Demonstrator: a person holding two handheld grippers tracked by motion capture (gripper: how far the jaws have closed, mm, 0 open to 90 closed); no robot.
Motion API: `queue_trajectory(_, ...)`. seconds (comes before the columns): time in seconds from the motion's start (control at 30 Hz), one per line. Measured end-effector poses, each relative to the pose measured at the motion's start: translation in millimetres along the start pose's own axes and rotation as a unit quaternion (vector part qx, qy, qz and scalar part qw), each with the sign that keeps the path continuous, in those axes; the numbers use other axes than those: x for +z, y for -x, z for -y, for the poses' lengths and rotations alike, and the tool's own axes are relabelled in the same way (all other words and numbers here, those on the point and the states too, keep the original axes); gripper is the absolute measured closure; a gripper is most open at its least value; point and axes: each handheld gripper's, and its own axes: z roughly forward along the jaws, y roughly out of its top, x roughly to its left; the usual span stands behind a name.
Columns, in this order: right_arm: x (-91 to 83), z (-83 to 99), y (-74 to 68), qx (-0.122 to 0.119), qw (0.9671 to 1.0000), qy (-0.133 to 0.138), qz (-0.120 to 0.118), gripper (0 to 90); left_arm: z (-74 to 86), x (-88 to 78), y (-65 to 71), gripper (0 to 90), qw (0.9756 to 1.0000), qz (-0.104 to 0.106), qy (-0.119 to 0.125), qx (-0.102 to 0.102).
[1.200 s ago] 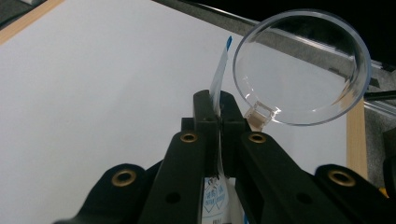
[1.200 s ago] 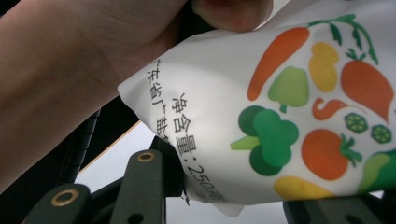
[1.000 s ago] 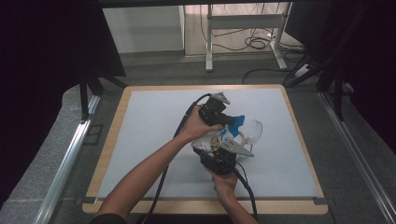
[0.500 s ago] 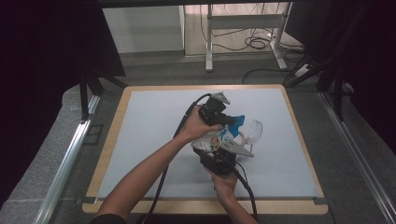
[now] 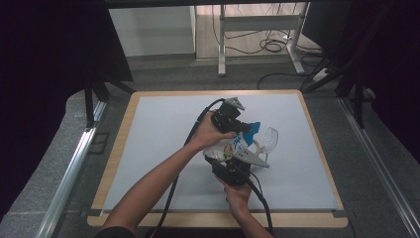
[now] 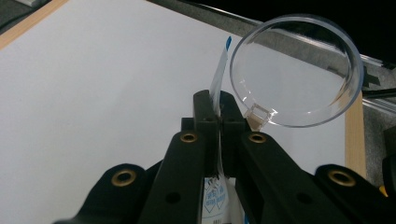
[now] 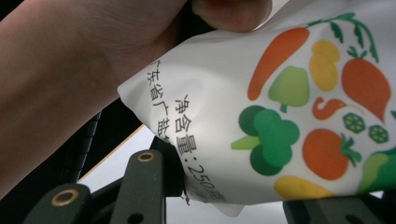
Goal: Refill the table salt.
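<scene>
I judge the step is tearing open the packet (image 5: 233, 147) over the clear glass (image 5: 268, 140), so I should keep both grips firm and pull apart slowly, keeping the torn mouth above the glass. My left fingers (image 6: 218, 109) are clenched on the packet's thin top edge, just beside the glass rim. My right fingers (image 7: 161, 186) grasp its printed body, nearer me than the glass.
</scene>
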Motion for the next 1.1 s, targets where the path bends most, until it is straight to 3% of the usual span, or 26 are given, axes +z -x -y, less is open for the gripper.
queue_trajectory(1.1, 6.2, 1.7, -1.4, 0.006, 1.0, 0.001, -0.007, 62.7, 3.6, -2.9, -3.6, 89.6, 0.9999, -0.007, 0.0, -0.009)
